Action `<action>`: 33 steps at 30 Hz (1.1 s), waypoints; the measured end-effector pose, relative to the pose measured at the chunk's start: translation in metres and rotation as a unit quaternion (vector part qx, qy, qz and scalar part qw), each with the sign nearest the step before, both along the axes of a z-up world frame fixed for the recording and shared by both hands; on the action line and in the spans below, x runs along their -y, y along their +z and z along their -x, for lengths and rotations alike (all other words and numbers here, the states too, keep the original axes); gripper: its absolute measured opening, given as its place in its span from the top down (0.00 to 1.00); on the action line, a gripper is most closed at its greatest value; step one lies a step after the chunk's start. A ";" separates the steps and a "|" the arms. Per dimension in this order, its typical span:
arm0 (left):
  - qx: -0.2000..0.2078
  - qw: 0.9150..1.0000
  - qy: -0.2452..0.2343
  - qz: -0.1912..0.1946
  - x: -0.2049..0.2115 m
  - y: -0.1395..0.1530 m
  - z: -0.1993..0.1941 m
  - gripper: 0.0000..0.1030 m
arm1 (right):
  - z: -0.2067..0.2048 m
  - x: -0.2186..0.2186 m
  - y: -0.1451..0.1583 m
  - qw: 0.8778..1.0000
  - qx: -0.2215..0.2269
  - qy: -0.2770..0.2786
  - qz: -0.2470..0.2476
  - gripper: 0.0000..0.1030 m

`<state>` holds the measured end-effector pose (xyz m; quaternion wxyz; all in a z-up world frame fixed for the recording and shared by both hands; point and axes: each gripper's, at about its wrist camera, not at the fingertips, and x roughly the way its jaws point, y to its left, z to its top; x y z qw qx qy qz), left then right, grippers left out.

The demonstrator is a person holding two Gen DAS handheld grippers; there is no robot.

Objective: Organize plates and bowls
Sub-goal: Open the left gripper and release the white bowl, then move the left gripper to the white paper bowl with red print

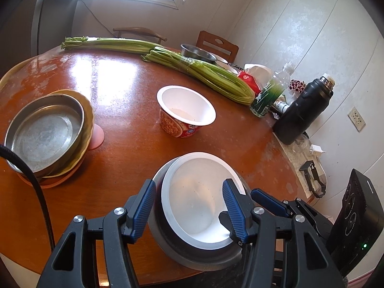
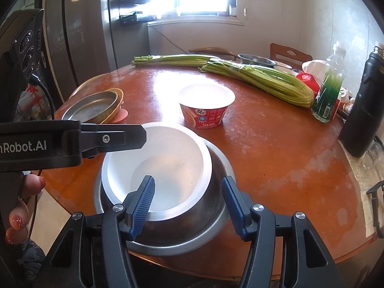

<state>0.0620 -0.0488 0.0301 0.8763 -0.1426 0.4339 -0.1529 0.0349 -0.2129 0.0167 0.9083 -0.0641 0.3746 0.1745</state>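
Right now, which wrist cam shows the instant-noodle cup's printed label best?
Right wrist: the noodle cup shows its red printed side wall nearly face on. Left wrist looks down into the same cup, mostly white interior, only a strip of label visible at the bottom.

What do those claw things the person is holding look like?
Each gripper is black plastic with two fingers padded in ribbed blue rubber and silver round bolts at the joints. The left gripper has white lettering on its side and a black cable. The hand has glossy painted nails.

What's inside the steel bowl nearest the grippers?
A white plastic bowl sits tilted inside the steel bowl; it looks empty. The steel bowl's bottom is covered by it.
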 end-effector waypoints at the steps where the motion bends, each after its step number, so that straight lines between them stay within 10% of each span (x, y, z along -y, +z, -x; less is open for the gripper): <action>1: 0.003 1.000 0.002 0.000 -0.001 0.001 0.000 0.44 | 0.000 0.001 0.001 1.000 0.001 0.000 -0.003 0.41; 33: 0.012 1.000 0.027 0.002 -0.009 0.002 -0.051 0.44 | -0.088 0.035 0.023 0.997 -0.014 -0.050 -0.064 0.41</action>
